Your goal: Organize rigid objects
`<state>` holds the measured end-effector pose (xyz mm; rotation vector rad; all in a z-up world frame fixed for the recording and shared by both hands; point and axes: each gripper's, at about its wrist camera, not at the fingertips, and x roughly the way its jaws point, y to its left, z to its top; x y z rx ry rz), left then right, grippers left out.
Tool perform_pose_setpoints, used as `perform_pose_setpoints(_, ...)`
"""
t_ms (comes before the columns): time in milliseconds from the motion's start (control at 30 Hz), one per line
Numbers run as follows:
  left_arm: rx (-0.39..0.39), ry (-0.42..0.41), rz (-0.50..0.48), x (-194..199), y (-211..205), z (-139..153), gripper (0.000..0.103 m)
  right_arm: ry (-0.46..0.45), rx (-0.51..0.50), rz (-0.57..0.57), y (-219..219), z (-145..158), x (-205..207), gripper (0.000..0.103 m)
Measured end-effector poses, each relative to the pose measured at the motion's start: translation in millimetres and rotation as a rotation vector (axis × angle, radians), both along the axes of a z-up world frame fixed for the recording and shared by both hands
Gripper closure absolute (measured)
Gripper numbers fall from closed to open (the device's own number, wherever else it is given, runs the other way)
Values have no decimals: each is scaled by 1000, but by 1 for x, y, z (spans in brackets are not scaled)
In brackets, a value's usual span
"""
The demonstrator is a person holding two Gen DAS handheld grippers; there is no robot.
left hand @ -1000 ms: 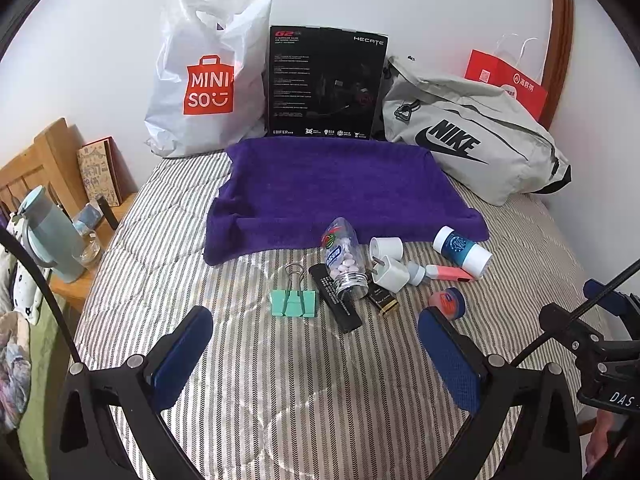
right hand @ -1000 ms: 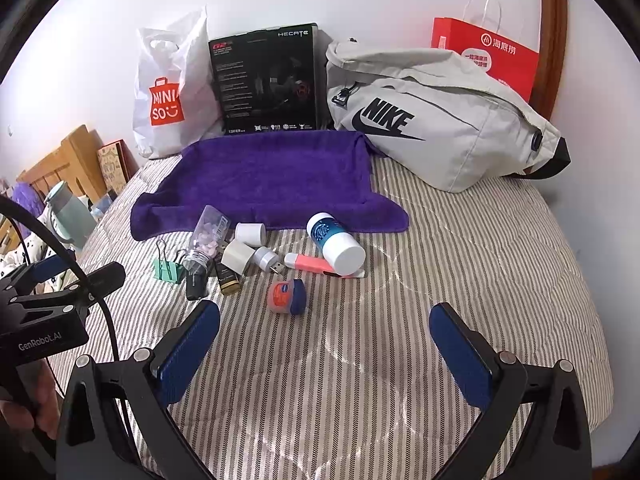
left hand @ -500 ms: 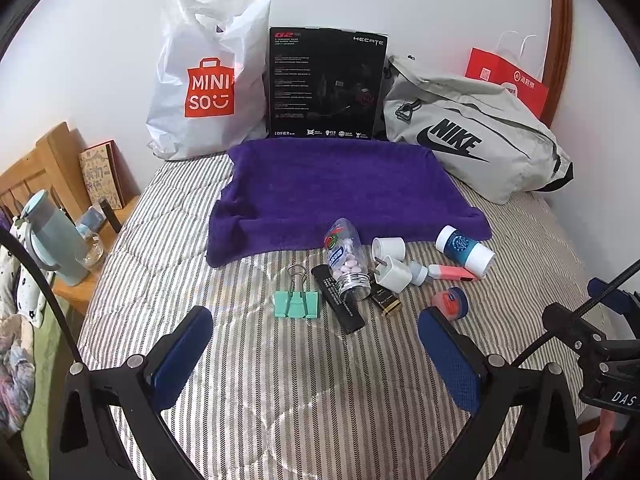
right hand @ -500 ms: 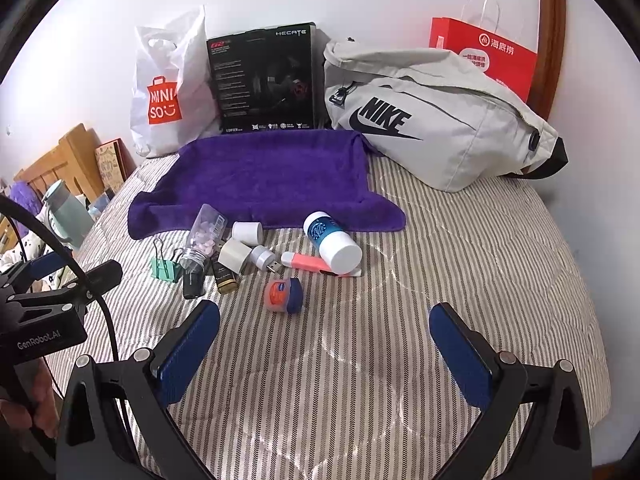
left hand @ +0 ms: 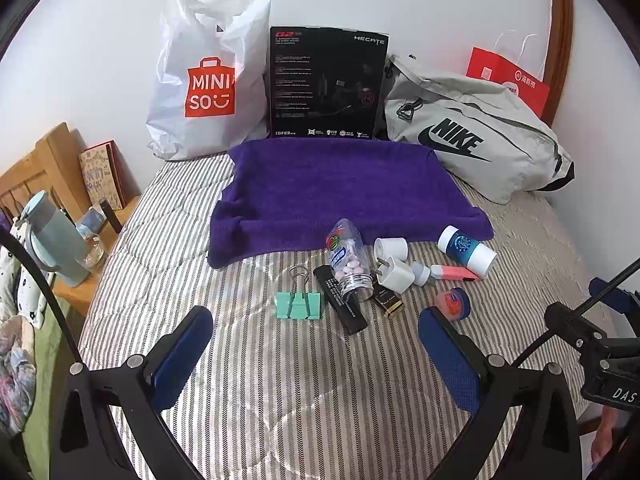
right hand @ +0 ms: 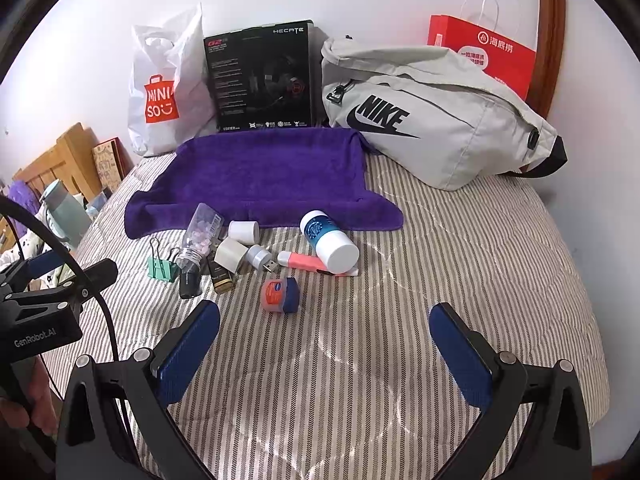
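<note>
Small rigid items clustered on striped bed [left hand: 280,392], just in front of purple towel [left hand: 340,188]; towel bare.

Left hand-held gripper [left hand: 316,344]: fingers apart, empty, short of green clip [left hand: 298,305]. Right hand-held gripper [right hand: 325,340]: fingers apart, empty, near red jar [right hand: 280,295].

Handling, as judged:
- Clip — light, stiff; take across flat body, not wire loops.
- Pill bottle [left hand: 347,261] — clear, smooth, lying down, likely to roll; grip mid-barrel.
- White plug [left hand: 394,276] — boxy, firm; flat sides.
- Blue tub [right hand: 329,240] — round, slippery; grip across barrel.

Soft bedding — expect sinking under pressure.
</note>
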<state>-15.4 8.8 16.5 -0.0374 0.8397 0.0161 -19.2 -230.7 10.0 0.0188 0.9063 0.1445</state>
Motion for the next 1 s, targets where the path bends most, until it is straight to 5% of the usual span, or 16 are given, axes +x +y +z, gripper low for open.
perform_pose_setpoints(367, -7, 51, 32, 20, 23, -27, 0, 33, -1, -15, -10, -14, 12, 0)
perform_pose_setpoints(767, 37, 146, 26, 63, 28, -89, 1, 96, -26, -41, -23, -42, 31, 0)
perform_pose_setpoints(1000, 2, 145, 11, 76, 29, -100, 13, 136, -51, -56, -27, -59, 42, 0)
